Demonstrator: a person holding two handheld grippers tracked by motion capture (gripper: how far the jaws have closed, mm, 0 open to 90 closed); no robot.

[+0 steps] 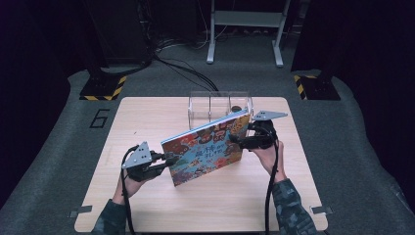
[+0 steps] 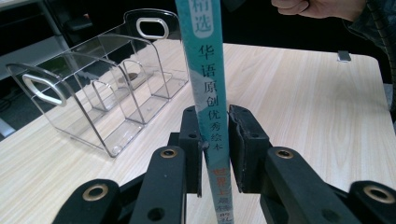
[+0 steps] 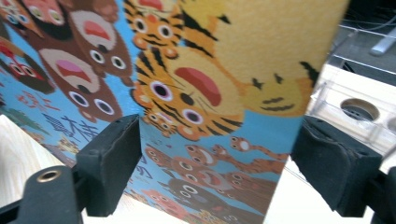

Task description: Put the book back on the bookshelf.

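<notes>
book (image 3: 196, 93) cover cut off at top and left edges.

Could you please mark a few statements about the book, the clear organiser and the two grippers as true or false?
1. The left gripper clamps the picture book by its spine. True.
2. The book lies flat on the table. False: it stands on its lower edge, tilted, with the cover facing the person.
3. The right gripper is clamped on the book. False: its jaws stand apart, one past the book's edge, with the cover behind them.
4. A clear organiser with dividers stands at the table's far edge, behind the book. True.
5. The book is already slotted into the organiser. False: it is in front of it, on the table.
</notes>
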